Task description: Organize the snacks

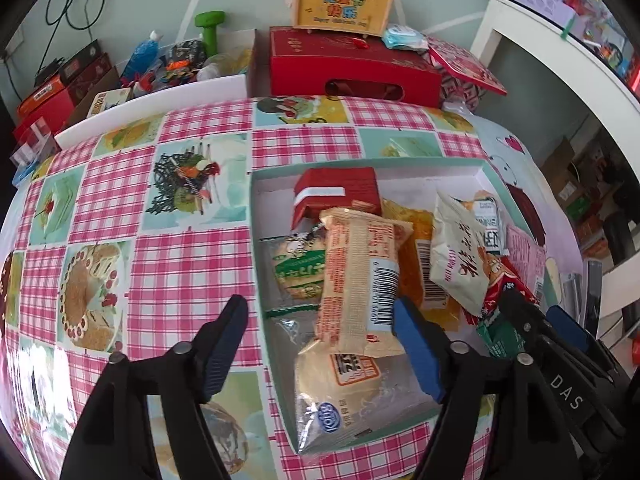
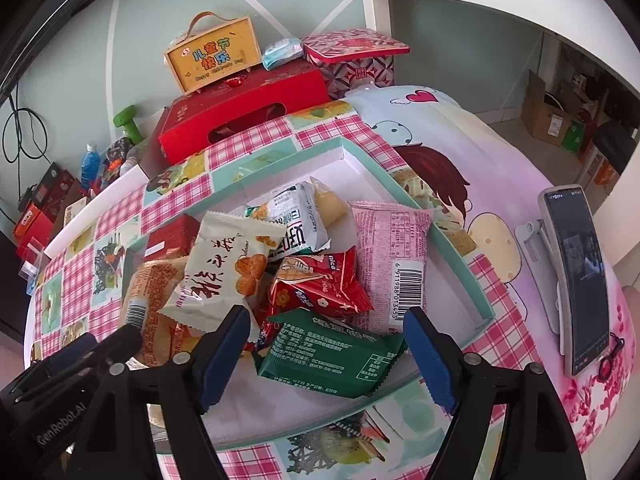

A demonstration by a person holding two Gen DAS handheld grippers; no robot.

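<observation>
Pink checked tablecloth point(image 1: 188, 272) with food pictures covers the table; a shallow white box point(image 1: 400, 168) with a teal rim sits right of centre in the left wrist view, full of snack packs. Red carton point(image 1: 340, 196) lies at the box's far end. Tan wafer pack point(image 1: 356, 276) leans across the middle, a clear-ended pack point(image 1: 340, 400) under it at lower centre, a white cracker bag point(image 1: 460, 256) to the right. Left gripper point(image 1: 324, 356) is spread wide above the near end of the box; the tan pack lies between the blue pads, but neither pad presses on it. Right gripper shows at the lower right edge. Red gift box point(image 1: 352, 64) sits at top centre with a yellow handled box point(image 1: 340, 4) on it.

Right wrist view: same box point(image 2: 452, 248), piled. Green pack point(image 2: 332, 356) lies at lower centre between the pads of the right gripper point(image 2: 332, 356), jaws wide, no grip. Red bag point(image 2: 316, 284) lies above it, pink pack point(image 2: 392, 260) to the right, white cracker bag point(image 2: 224, 264) to the left. Phone point(image 2: 580, 276) stands on a stand at the right.
</observation>
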